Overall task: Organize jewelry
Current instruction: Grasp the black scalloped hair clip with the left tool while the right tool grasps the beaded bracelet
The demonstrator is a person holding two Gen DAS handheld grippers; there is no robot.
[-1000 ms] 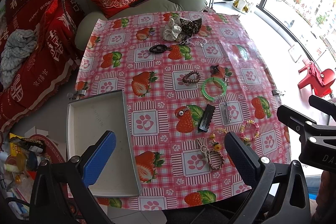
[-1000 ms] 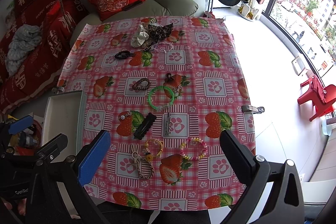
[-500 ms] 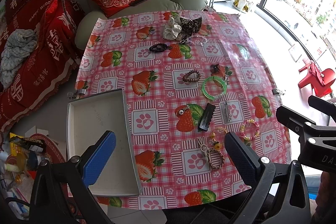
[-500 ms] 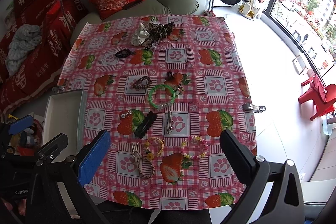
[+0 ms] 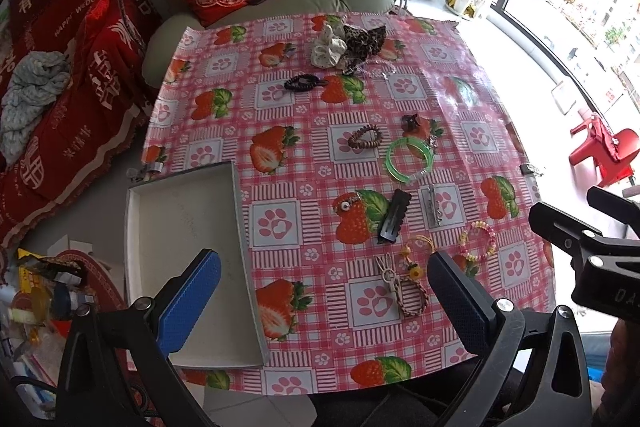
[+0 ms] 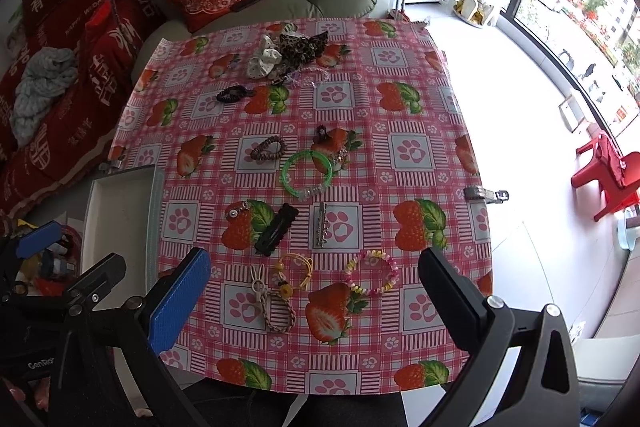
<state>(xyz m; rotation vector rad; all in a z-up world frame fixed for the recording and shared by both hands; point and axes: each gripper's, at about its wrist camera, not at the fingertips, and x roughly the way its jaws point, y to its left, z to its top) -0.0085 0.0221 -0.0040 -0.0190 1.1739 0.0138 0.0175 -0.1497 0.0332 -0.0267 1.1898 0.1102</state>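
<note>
Start step, nothing yet picked: left tool [image 5: 322,291] and right tool [image 6: 314,291] hover wide open and empty, jewelry lies loose ahead, so next likely descend on the nearest bracelet [image 6: 371,273], tray [image 5: 184,227] left.

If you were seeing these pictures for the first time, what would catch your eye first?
The loud pink strawberry tablecloth fills both views, with jewelry strewn down its middle: a bright green bangle at the centre and a pastel bead bracelet near the front edge. A white tray lies at the left edge with nothing in it. Both grippers, left and right, hover over the near side, jaws wide apart.
</note>
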